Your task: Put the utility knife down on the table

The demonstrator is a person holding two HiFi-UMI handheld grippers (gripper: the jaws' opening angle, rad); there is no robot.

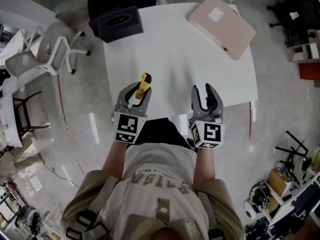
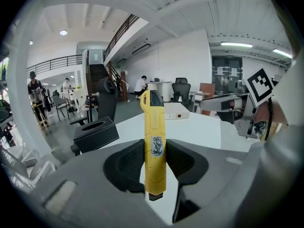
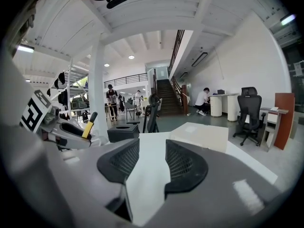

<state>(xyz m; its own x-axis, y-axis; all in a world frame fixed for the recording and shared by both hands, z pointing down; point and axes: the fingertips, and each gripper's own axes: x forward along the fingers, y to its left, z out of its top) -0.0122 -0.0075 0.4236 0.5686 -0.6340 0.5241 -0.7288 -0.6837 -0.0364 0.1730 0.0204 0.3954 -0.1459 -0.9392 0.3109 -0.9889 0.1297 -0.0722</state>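
Note:
A yellow utility knife (image 1: pixel 143 85) with a black tip sticks up from my left gripper (image 1: pixel 136 95), which is shut on it over the near edge of the white table (image 1: pixel 175 54). In the left gripper view the knife (image 2: pixel 154 146) stands upright between the dark pads, a small label on its body. My right gripper (image 1: pixel 206 96) hovers beside it at the table's near edge, open with nothing between its pads (image 3: pixel 183 163). From the right gripper view the knife (image 3: pixel 88 126) shows at the left, and the right gripper (image 3: pixel 148 161) looks across the bare tabletop.
A black tissue box (image 1: pixel 119 23) sits at the table's far left corner and a flat pink box (image 1: pixel 221 25) at the far right. A white office chair (image 1: pixel 47 51) stands left of the table. Shelves and clutter line the room's right side.

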